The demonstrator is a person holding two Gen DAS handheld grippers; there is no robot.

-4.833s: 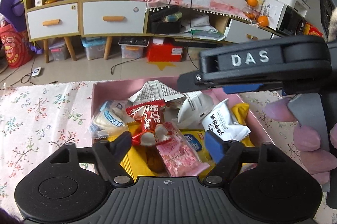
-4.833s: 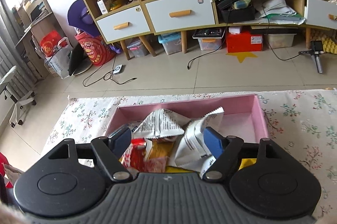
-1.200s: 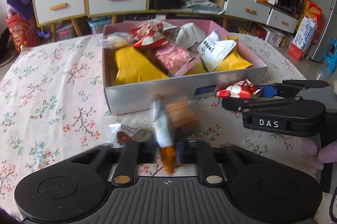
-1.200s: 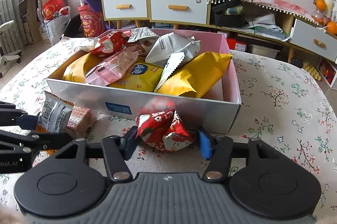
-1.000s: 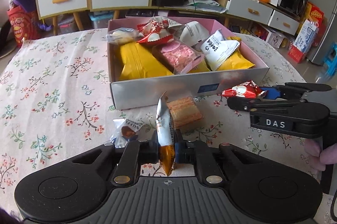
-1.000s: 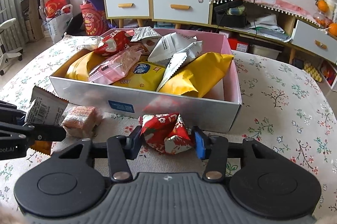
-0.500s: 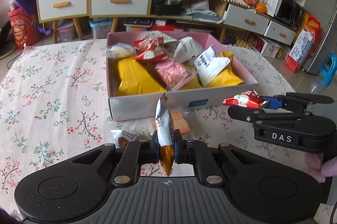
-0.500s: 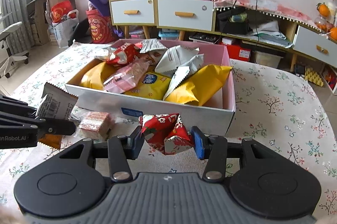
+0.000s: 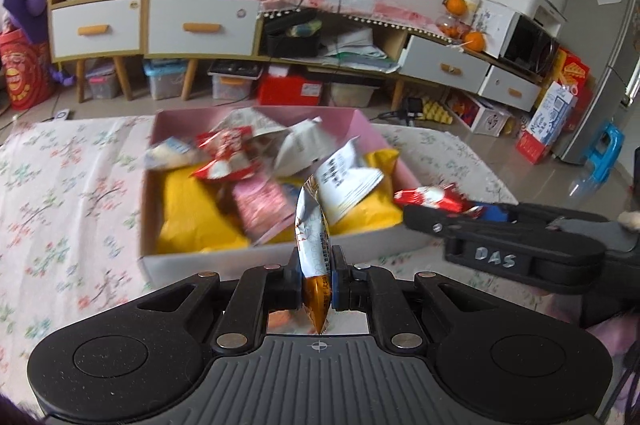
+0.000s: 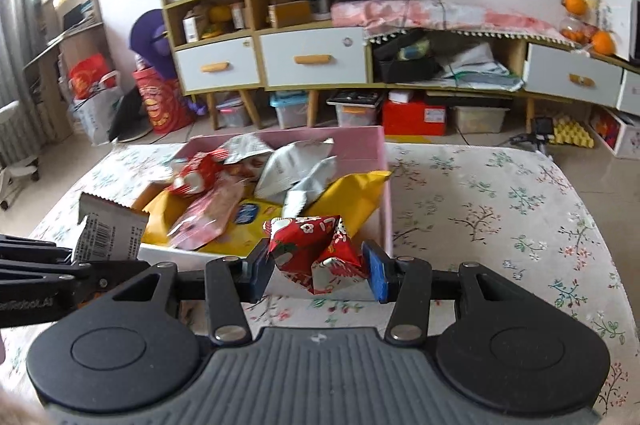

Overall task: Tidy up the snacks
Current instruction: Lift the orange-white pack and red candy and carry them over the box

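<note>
Snack box, pink inside, white outside, on the floral tablecloth: the landmark for all entries; open top, long axis running away from both cameras

1. Silver-and-orange packet: clenched edge-on between the pads of the left gripper, above the box's near wall. Long axis upright, orange end down, silver end tilted up toward the box. The right wrist view shows its back, a barcode and small print too fine to read

2. Red packet: grasped by the right gripper, crumpled, white characters on red, unreadable. It sits at the box's near right corner, raised above the rim; in the left wrist view it lies roughly level, pointing toward the box

3. Lettering: "DAS" in white on the right gripper's side, left wrist view

4. Box contents: yellow bags, a pink packet, white packets with dark print, blurred, and a red-and-white packet near the far wall
</note>
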